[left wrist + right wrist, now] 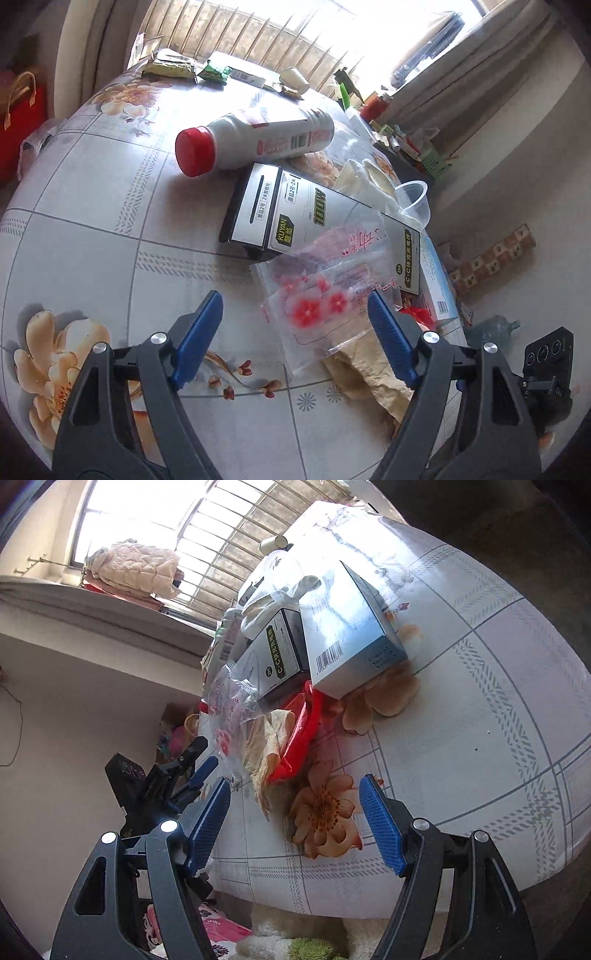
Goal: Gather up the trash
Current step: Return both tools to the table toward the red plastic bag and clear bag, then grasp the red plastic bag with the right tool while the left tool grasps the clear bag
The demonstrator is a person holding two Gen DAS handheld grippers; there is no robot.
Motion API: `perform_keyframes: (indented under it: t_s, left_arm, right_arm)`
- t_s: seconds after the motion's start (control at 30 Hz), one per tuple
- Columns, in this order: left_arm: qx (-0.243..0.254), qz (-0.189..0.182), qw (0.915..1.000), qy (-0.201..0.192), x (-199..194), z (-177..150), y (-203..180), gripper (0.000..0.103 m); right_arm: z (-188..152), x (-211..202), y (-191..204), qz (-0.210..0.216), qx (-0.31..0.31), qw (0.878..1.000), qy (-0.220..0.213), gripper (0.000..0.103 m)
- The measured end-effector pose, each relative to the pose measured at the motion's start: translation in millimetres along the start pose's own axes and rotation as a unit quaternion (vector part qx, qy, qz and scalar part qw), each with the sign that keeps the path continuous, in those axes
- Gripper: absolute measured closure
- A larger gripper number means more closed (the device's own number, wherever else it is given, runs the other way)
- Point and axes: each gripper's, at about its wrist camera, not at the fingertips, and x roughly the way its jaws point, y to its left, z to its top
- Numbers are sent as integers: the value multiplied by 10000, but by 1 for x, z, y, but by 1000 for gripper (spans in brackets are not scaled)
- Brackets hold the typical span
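Between my left tongs, jaws spread and grasping nothing, lies a clear flowered bag on the counter, overlapping a silver cable box. Beyond it a red-capped bottle lies on its side, with bare cloth to the left. My right tongs hang released near the counter's rim, a red wrapper and crumpled paper just ahead, open cloth to the right.

Left gripper jaws wide apart, right gripper likewise, both angled downward
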Motion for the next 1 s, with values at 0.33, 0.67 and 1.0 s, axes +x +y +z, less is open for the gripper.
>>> perform_keyframes:
  t_s: [0.33,0.67,1.0]
  left_arm:
    - [-200,-303,9991,198,25,8,17,60]
    - [-237,-544,9982,69,17,4,29,94]
    - [-360,-591,9974,-218,-14,-1,38,98]
  right_arm:
    - [13,26,-5,-149,226,9995,167,33]
    - [21,44,2,-304,236,9991,160,62]
    - [12,35,31,-801,-484,9954,-191,88]
